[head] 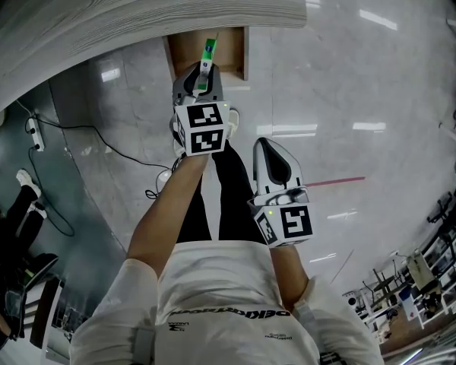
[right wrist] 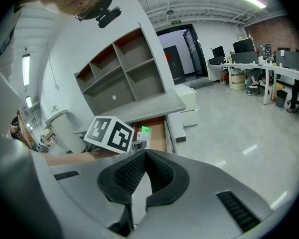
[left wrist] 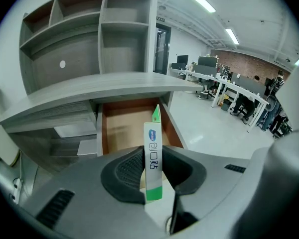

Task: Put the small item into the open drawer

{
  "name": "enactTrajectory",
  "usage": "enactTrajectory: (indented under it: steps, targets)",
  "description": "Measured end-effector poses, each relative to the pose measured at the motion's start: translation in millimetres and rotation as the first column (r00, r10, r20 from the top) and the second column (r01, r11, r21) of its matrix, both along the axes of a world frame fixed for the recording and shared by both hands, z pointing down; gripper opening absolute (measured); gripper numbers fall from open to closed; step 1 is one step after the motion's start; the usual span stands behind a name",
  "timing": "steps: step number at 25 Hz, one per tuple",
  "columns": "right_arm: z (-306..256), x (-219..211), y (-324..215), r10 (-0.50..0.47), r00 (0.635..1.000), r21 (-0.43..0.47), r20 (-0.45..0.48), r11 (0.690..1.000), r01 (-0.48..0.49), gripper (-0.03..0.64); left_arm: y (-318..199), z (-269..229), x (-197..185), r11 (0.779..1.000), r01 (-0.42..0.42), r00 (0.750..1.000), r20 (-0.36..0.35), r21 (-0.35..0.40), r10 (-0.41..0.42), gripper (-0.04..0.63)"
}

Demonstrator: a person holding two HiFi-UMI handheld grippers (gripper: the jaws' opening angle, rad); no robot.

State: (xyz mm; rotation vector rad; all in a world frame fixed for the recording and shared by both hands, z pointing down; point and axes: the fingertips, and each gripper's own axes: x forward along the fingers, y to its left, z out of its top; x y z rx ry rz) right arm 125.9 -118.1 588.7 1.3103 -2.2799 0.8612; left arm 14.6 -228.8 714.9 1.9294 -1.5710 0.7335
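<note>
**Packet could fall short of drawer**

Head view: the left gripper [head: 203,78] pinched the packet [head: 207,58], with the open drawer [head: 184,52] just beyond its jaws.
Left gripper view: gripped only at its lower end, the packet might tip out early.
Right gripper view: the right gripper [right wrist: 143,171] was closed and empty.

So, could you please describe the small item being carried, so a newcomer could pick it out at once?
Find the grey desk with shelves above; beneath its top a drawer with a brown inside stands open. Near it, the left claw grips a flat, narrow packet upright. It is white with green ends and a blue logo, against plain grey and brown surroundings.
</note>
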Motion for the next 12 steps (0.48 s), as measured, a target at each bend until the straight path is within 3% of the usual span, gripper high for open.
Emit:
enactTrajectory:
  steps: [12]
  targets:
    - [7, 0, 4, 0.009, 1.0, -0.029, -0.007, 1.0, -0.009, 0.031, -11, 18, -2, 0.999, 0.015, 1.0, -0.007, -0.033, -0.015, 0.103]
